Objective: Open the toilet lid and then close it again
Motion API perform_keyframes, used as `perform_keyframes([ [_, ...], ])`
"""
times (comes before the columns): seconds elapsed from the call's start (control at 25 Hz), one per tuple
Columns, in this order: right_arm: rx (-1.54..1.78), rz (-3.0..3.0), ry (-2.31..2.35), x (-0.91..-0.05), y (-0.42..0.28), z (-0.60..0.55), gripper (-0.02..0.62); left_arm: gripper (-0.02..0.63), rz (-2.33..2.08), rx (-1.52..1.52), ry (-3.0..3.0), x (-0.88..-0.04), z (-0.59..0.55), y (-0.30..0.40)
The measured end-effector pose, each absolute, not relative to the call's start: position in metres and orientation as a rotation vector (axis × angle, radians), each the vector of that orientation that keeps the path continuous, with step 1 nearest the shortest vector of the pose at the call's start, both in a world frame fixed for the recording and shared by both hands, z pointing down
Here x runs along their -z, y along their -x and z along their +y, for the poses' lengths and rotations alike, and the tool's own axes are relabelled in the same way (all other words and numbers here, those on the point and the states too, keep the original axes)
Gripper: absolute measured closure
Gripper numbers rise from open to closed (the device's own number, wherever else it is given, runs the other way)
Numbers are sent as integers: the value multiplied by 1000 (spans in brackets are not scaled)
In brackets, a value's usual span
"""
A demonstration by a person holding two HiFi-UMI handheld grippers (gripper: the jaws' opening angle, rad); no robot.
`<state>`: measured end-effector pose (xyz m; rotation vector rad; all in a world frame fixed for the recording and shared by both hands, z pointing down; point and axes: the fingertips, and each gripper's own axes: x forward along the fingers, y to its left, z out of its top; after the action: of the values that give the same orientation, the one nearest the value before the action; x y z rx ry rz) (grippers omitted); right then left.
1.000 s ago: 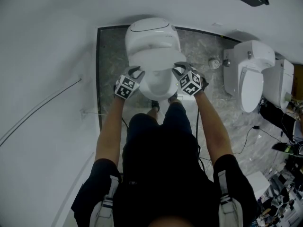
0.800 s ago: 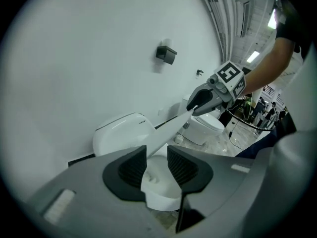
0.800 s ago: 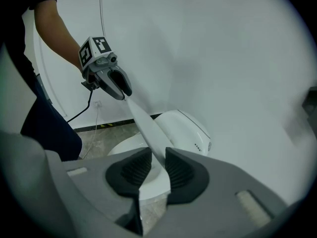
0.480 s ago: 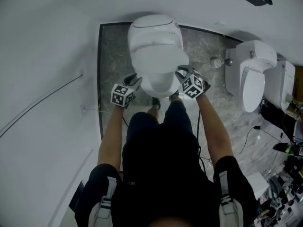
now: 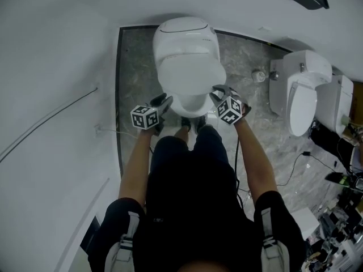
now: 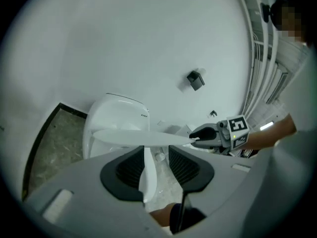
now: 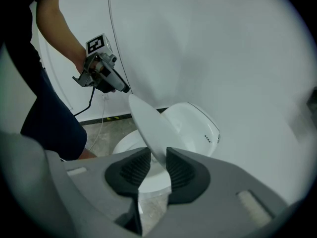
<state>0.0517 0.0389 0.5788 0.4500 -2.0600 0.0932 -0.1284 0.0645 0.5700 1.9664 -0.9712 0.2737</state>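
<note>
Black-and-white marker cube uppermost, the left gripper [image 5: 163,102] hung just beside the left flank of the bowl [image 5: 190,105], released. Its jaws had just been opening and stood apart, with a white edge of the bowl showing in the gap; whether it touched a pad could not be told. Between the two grippers the toilet lid [image 5: 190,75] sat partly lowered over the bowl, its rim above the left gripper's jaws and clear of them. The right gripper [image 5: 219,94] grasped that rim at the lid's right front. Its jaws had just been opening a little, yet the rim lay between the pads, touching both. Well beyond the right gripper stood a second toilet [image 5: 300,95]
</note>
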Motion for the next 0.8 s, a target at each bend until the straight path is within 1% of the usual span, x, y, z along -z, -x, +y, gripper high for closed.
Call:
perform_keyframes([
  [0.12,-94,-2071,-445,-581,-52,41,491,461,-978,-116,-1846,-576,63,131],
  [0.2,-98,-2068,-430,-585,-53,46,488,435,-978,-25,-1743,-584,65,134],
  [0.32,-100,-2052,-385,-593,-52,57,486,428,-940,107,-1602,-592,75,132],
  [0.56,-86,-2040,-311,-606,-55,75,482,428,-956,126,-1538,-609,81,120],
  [0.8,-74,-2027,-249,-618,-57,87,480,434,-949,215,-1405,-631,89,117],
])
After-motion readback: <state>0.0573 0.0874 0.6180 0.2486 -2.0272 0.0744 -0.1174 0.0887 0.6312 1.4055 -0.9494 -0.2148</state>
